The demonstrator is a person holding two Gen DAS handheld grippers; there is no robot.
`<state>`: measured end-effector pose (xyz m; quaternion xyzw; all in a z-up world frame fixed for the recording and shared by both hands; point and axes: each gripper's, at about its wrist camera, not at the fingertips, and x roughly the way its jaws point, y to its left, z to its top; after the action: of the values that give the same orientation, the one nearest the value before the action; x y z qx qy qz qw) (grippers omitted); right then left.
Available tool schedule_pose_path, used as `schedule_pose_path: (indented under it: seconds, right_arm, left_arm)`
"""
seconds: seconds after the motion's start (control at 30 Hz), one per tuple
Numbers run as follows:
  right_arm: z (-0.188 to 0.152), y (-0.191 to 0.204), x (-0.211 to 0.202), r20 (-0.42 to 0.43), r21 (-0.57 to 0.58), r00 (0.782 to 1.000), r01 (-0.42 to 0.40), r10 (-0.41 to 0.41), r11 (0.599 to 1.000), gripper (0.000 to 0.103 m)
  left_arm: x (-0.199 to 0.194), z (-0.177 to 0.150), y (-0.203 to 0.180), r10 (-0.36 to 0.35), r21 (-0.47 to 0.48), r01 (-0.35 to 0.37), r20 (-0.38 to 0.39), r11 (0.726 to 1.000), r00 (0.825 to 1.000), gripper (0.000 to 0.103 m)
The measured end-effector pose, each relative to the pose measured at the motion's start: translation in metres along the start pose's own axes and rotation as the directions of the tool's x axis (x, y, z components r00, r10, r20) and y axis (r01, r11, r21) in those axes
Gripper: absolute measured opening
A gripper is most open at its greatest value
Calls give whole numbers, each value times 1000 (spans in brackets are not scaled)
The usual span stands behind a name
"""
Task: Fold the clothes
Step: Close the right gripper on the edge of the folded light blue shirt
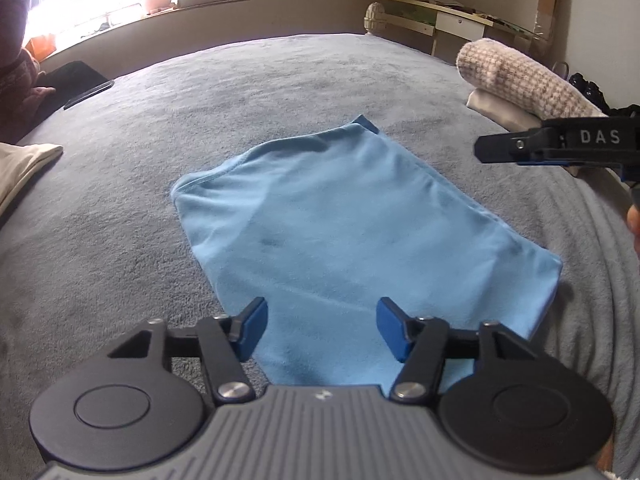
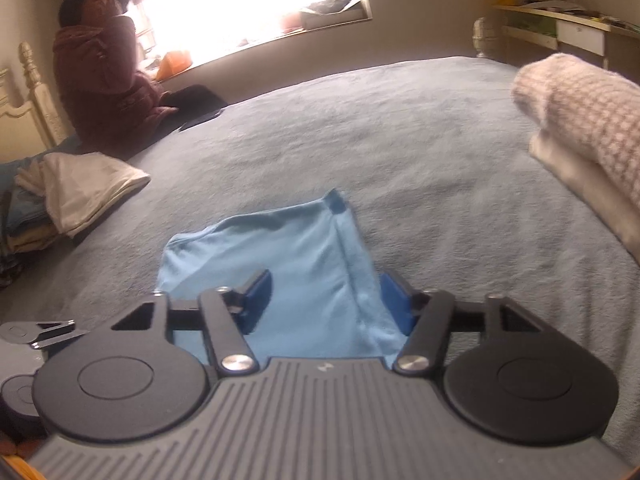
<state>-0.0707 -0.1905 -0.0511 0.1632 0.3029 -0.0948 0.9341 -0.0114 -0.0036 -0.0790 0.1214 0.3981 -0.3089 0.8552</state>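
A light blue garment (image 1: 340,224) lies folded into a flat rectangle on the grey bed cover (image 1: 240,92). My left gripper (image 1: 322,328) stands open over the garment's near edge, nothing between its blue pads (image 1: 252,328). In the left wrist view my right gripper (image 1: 486,148) hangs side-on above the bed, past the garment's right side. In its own view the right gripper (image 2: 324,304) is open, and the blue garment (image 2: 296,248) shows through the gap below the fingers. The cloth's edge overlaps the right pad (image 2: 396,308) in the blurred picture.
A knitted checked roll (image 1: 520,80) rests on a cream folded item (image 1: 492,108) at the bed's right. Folded cream clothes (image 2: 80,192) are stacked at the left. A person in a maroon hoodie (image 2: 108,76) sits at the far left corner. A desk (image 1: 452,12) stands behind.
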Motion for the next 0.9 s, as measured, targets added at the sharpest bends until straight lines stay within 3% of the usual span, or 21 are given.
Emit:
schedule_pose_path:
  seconds: [0.1,0.27,0.33,0.5,0.57,0.67,0.8,0.9]
  right_arm:
    - [-5,5,5,-26,-16,999,-39,39,999,46]
    - [-12,13,14,-71,-40,992,-105,102,994,20]
    - [-17,11,20,-100,-28,988,-120,117,992,16]
    - [-31,-14,35,-157,21,985,-65,68,998,12]
    - [-33,-31,37,-154,44,988,-21,28,999,2]
    - [-27,-49,32,-123,89,992,51,-40,995,5]
    - [-23,-38,31,-110,77,994,-17,26,997,5]
    - [-20,-30,31,-102,67,992,-71,77,995,8]
  left_arm:
    - [4,-1,0,-15,4,15,-19,1000,1000,55]
    - [7,-3,-1,-29,8,29,-34,1000,999,54]
    - [9,-3,-2,-31,8,31,-46,999,998,54]
    - [18,-4,3,-42,-25,40,-104,999,994,55]
    - [18,-3,3,-44,-30,41,-109,999,993,55]
    - [18,-3,3,-43,-33,39,-113,999,993,57]
    - [19,-2,2,-36,-37,32,-120,999,992,59]
    - [20,-2,4,-36,-61,28,-133,998,990,68]
